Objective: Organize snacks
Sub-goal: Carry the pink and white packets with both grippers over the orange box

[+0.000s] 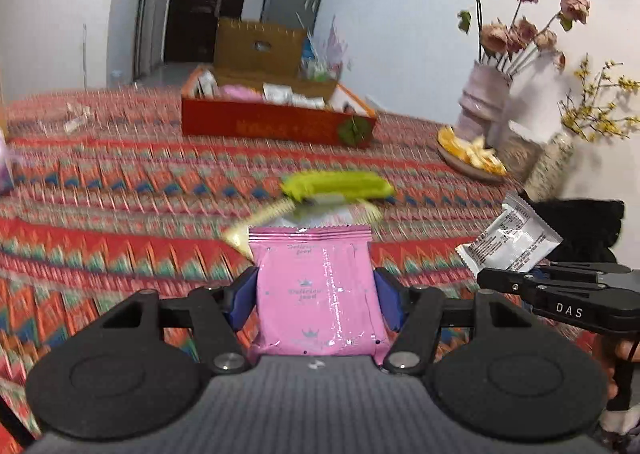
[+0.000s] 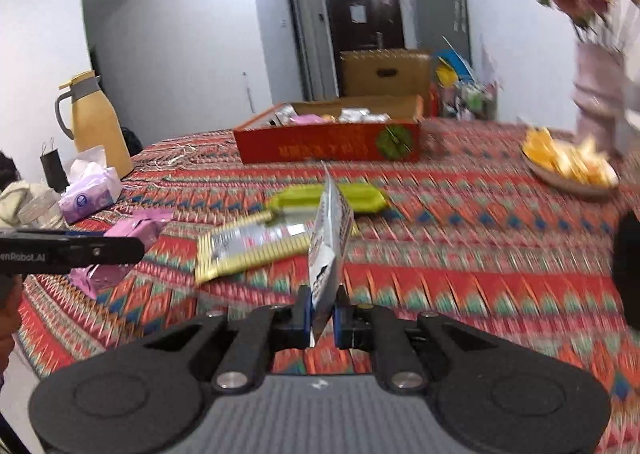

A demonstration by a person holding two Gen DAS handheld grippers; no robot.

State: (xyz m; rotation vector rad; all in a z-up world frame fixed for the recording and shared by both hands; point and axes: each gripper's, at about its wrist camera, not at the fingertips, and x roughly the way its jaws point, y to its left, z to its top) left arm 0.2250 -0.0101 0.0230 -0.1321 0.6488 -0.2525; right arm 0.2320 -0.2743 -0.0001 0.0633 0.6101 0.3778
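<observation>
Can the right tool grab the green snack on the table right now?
Probably not yet. The right tool is already shut on a silver packet, so it has no free grip. Nothing else blocks the green snack, which lies in the open ahead.

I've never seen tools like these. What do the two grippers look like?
Both are matte black, with round discs either side of a ribbed grey body, silver bolts on hinged arms, and blue pads on the fingers. The left gripper bears white "enRobot.AI" lettering on its side; the right gripper reads "DAS".
</observation>
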